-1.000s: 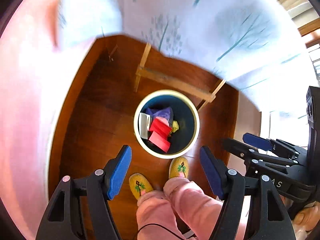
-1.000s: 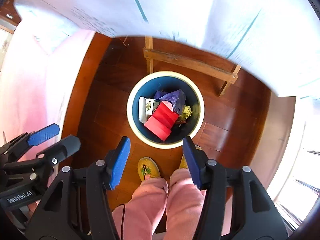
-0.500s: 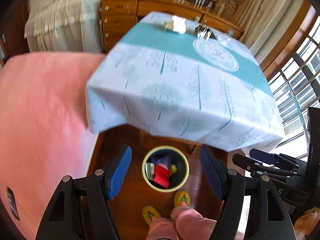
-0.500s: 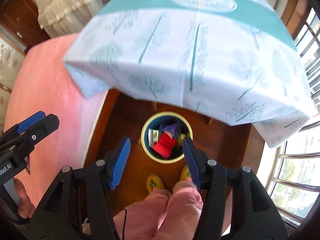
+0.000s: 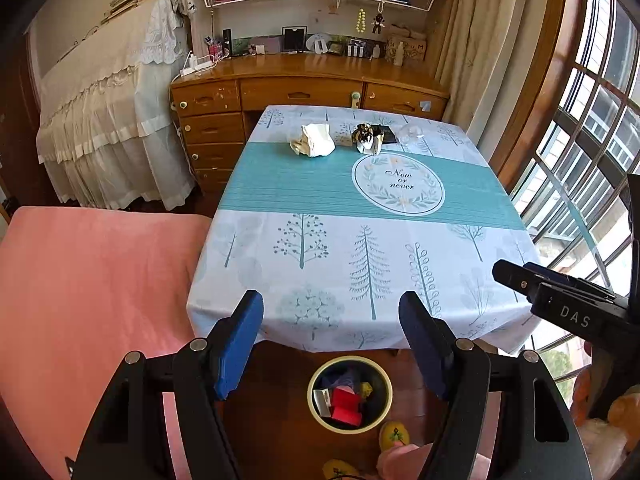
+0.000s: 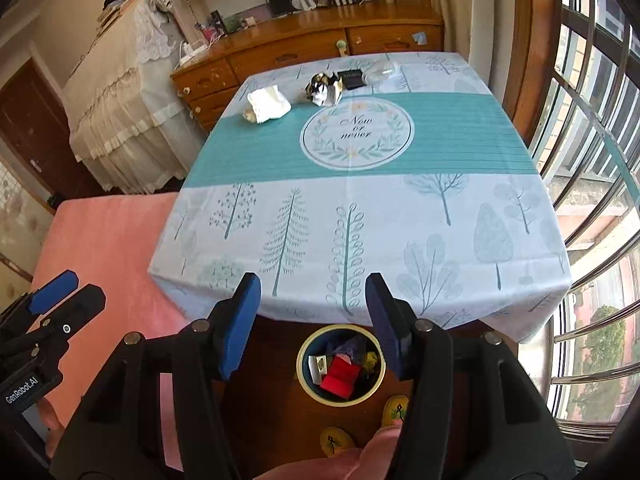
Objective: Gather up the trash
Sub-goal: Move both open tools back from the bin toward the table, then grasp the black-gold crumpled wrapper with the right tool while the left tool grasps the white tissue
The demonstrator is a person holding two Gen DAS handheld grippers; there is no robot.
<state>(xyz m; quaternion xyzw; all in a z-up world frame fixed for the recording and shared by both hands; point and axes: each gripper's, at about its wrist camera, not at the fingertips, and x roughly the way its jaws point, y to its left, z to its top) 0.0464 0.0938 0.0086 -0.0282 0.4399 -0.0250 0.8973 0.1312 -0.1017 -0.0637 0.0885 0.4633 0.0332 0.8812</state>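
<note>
Bin on floor at 6 o'clock, part-filled: red box, wrappers in. Four scraps left on surface toward 12: white wad, foil wrapper, black card, clear plastic. Left tongs wide, empty. Right tongs half-open, empty.

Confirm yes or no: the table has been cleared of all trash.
No: a crumpled white wad, a crushed dark-and-gold wrapper and a small black box lie on the table's far end.
</note>
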